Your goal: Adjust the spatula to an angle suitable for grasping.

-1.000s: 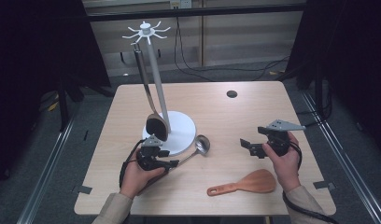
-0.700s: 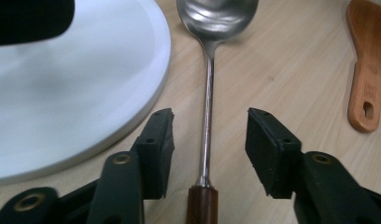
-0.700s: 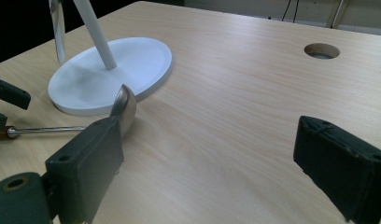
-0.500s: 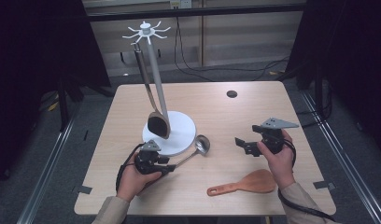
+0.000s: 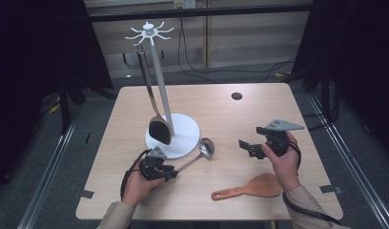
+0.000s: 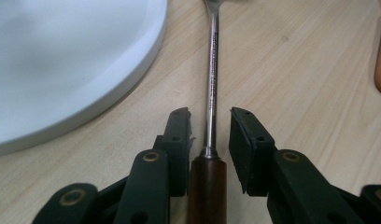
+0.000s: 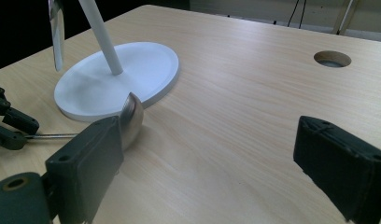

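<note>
Left gripper view: gripper (image 6: pixel 208 140) straddles the ladle (image 6: pixel 211 93) handle, jaws apart.

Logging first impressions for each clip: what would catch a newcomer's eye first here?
Probably the tall white utensil stand at the table's left centre, a dark spatula hanging from it. Next, the left gripper, jaws open either side of the metal ladle's handle. A wooden rice paddle lies near the front edge.
</note>
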Available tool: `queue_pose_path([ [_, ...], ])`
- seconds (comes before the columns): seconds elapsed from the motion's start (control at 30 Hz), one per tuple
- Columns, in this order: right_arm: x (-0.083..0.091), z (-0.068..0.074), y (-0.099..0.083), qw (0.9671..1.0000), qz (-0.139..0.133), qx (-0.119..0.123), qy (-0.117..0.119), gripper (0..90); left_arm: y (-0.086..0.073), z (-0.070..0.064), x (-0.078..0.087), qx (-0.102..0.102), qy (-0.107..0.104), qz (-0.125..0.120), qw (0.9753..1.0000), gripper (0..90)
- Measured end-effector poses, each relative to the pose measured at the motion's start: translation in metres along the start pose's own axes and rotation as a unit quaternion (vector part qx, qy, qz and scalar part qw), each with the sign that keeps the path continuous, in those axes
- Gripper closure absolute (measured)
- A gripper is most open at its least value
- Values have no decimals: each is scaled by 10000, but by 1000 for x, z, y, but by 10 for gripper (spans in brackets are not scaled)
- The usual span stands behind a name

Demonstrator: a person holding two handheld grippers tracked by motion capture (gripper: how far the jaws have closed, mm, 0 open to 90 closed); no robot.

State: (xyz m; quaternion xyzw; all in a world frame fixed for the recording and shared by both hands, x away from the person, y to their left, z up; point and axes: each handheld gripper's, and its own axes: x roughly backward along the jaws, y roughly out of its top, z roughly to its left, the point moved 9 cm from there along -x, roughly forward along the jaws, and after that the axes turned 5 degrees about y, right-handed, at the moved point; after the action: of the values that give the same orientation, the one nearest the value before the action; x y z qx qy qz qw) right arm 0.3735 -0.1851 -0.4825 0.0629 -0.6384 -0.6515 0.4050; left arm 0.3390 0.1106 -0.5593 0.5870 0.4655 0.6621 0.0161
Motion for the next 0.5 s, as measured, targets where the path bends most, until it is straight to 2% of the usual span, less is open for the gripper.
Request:
queue_pose_path([
  [0.2, 3, -2, -2, 10000, 9, -35, -45, 77, 7, -3, -8, -105, -60, -16, 9999, 730],
  [0.27, 4, -2, -4, 10000, 30, -13, -47, 77, 9, -2, -10, -165, -7, -1, 9999, 751],
  [0.3, 5, -2, -4, 10000, 33, -32, -58, 77, 11, -3, -12, -149, -41, -82, 9998, 765],
  [0.33, 8, -3, -5, 10000, 26, -28, -79, 77, 12, -2, -13, -228, -3, 1, 9997, 781],
  [0.5, 14, -6, -7, 9999, 16, -79, -152, 77, 15, -1, -15, -239, 5, 24, 9997, 772],
])
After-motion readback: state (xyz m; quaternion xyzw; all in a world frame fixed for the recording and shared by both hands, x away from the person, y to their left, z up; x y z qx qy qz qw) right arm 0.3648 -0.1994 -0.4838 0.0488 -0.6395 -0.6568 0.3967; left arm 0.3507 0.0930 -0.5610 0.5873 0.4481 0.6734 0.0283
